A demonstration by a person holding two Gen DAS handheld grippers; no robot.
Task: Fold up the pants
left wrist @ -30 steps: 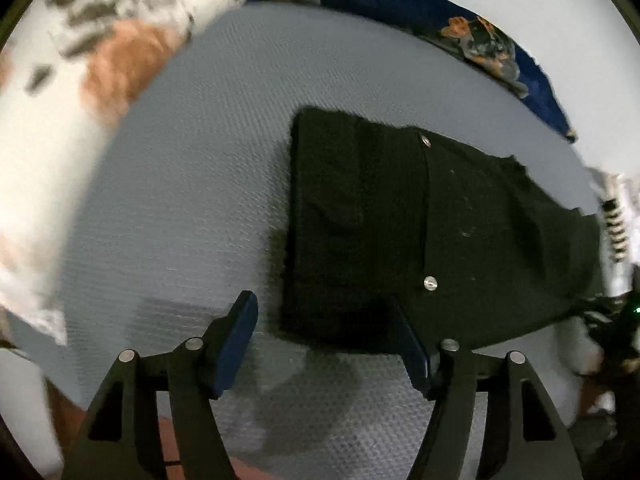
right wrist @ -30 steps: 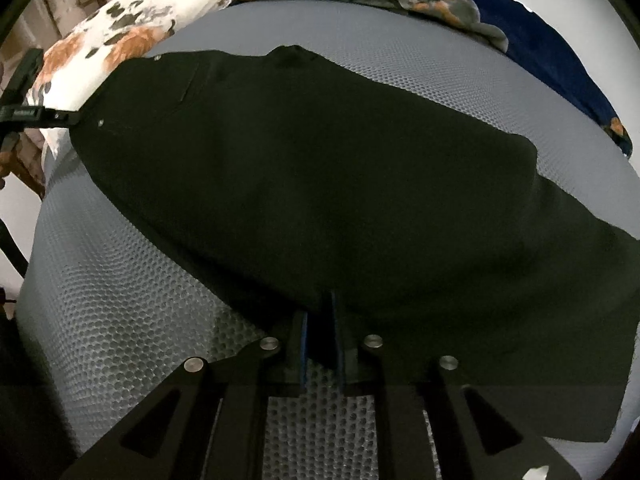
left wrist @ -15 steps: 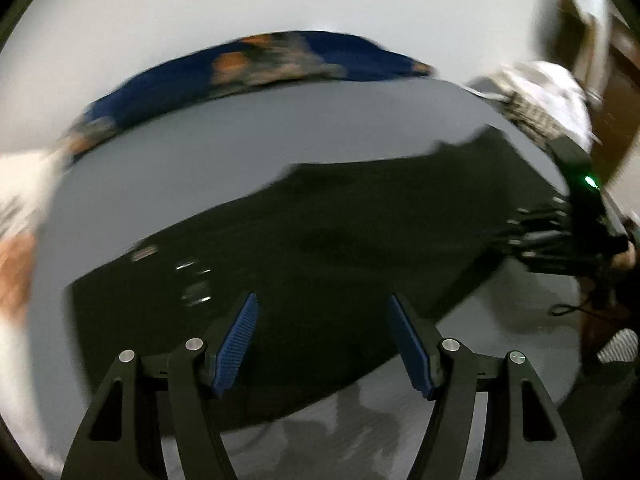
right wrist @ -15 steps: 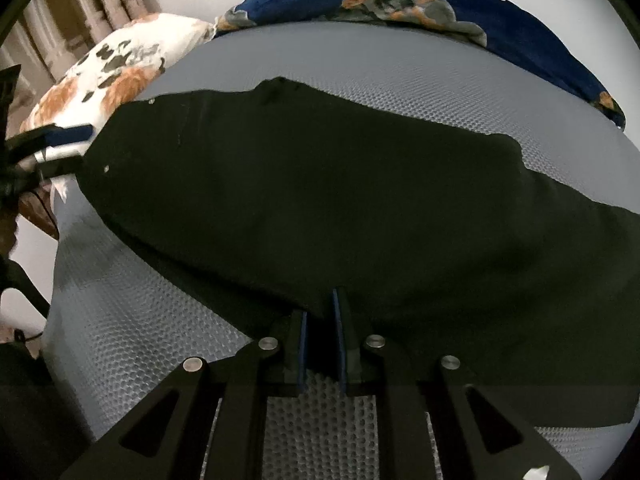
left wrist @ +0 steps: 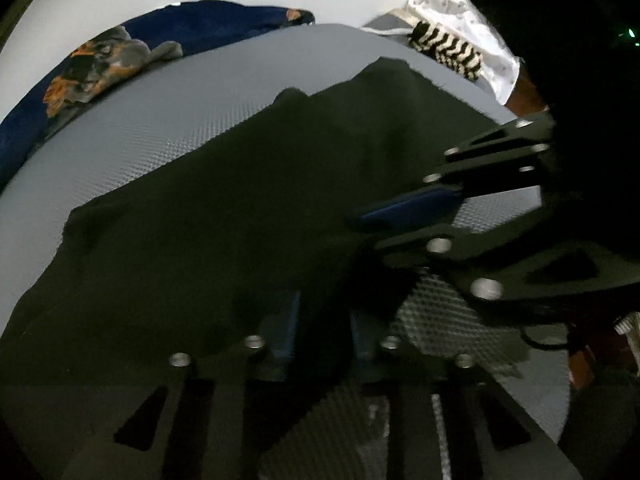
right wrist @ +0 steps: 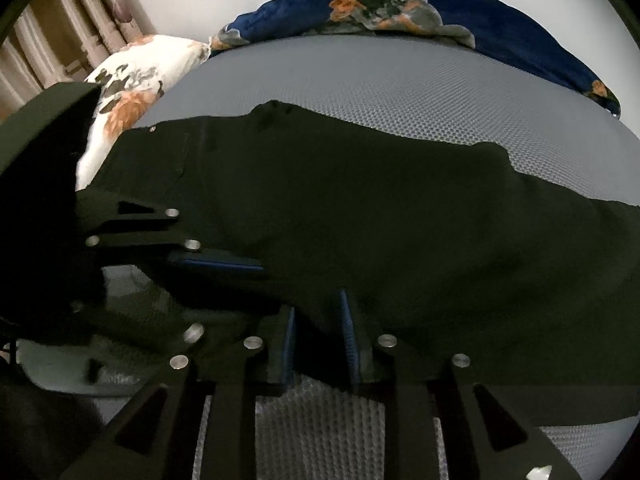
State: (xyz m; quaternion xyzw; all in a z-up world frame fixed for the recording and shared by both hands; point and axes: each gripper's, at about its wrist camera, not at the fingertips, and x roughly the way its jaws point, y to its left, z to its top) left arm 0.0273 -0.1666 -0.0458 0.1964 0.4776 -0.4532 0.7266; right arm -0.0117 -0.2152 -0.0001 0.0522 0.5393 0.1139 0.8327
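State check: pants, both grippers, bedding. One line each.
black pants: spread flat on grey mattress, near edge gripped.
left gripper: jaws narrowed on pants edge.
right gripper: jaws around pants edge, slightly apart.
floral pillow: at mattress corner.
blue blanket: bunched along far edge.

Black tool [right wrist: 318, 340] arms — silver screws, blue pads [right wrist: 347, 332].
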